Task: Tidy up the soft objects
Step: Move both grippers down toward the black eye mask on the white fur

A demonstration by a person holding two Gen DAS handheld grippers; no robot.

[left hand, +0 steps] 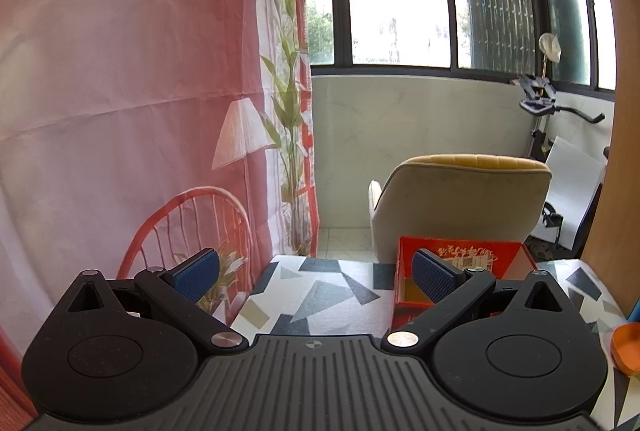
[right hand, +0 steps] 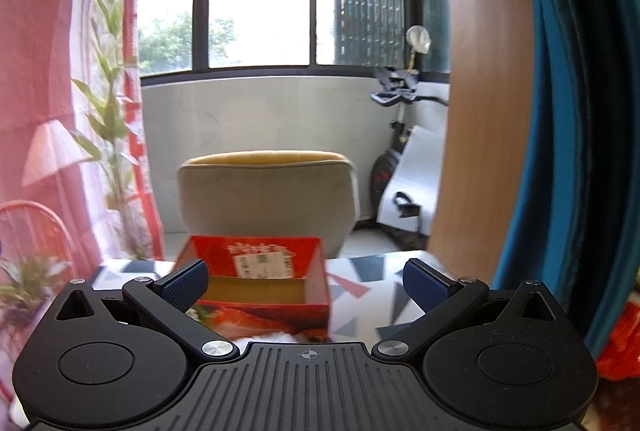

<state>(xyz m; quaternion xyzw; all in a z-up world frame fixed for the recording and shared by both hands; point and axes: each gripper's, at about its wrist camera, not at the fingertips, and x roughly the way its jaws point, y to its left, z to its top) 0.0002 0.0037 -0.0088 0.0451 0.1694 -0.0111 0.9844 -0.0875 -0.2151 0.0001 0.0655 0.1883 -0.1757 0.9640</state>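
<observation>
Left tongs (left hand: 316, 277) spread, empty | right tongs (right hand: 306, 285) spread | red box (right hand: 256, 283) ahead

Both tongs, left (left hand: 316, 273) and right (right hand: 306, 283), look alike: matte black ribbed bodies, round side discs, silver pivot screws, blue textured fingertip pads (left hand: 198, 273), small crosshair marks.
</observation>
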